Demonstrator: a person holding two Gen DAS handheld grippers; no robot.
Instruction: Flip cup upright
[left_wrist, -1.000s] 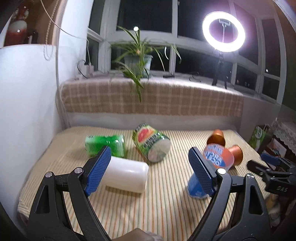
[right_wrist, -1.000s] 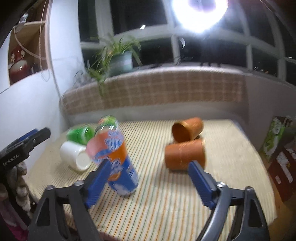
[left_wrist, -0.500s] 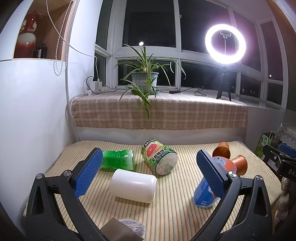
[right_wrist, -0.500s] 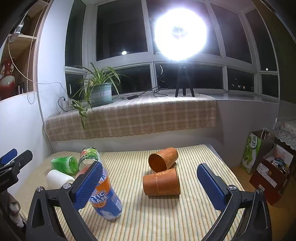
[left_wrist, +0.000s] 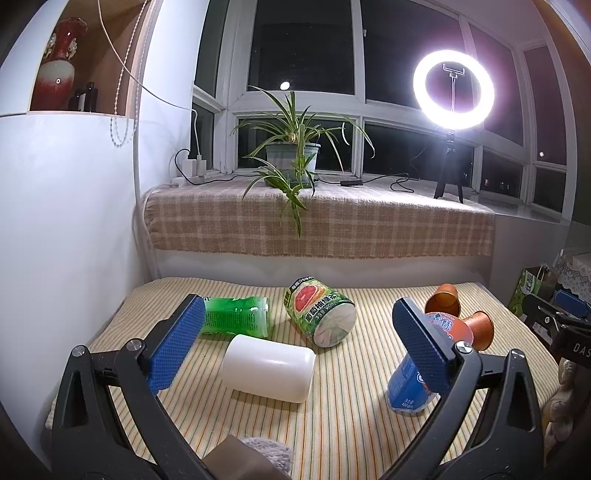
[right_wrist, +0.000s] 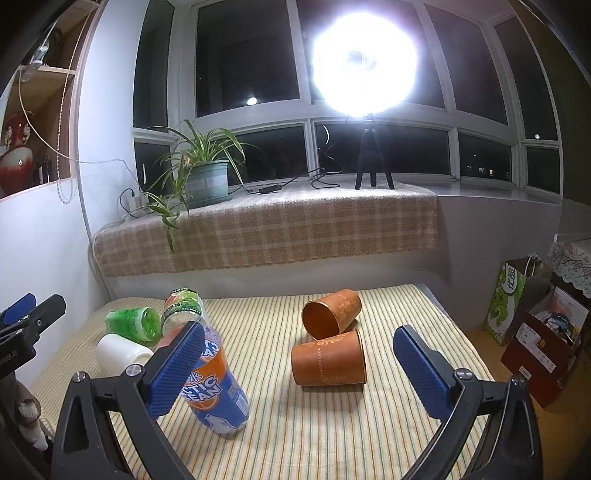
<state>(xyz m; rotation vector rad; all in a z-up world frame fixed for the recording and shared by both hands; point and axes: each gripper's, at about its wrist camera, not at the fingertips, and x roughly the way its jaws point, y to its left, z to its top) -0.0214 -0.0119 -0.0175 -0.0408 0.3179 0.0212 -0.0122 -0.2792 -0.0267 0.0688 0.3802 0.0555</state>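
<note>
Two orange cups (right_wrist: 328, 363) lie on their sides, touching, on a striped worktop (right_wrist: 332, 435), the rear cup's (right_wrist: 330, 314) mouth facing the camera. The right gripper (right_wrist: 299, 373) hangs spread wide and empty before them; the left gripper (left_wrist: 295, 354) gapes likewise above a toppled white cup (left_wrist: 269, 367).
</note>
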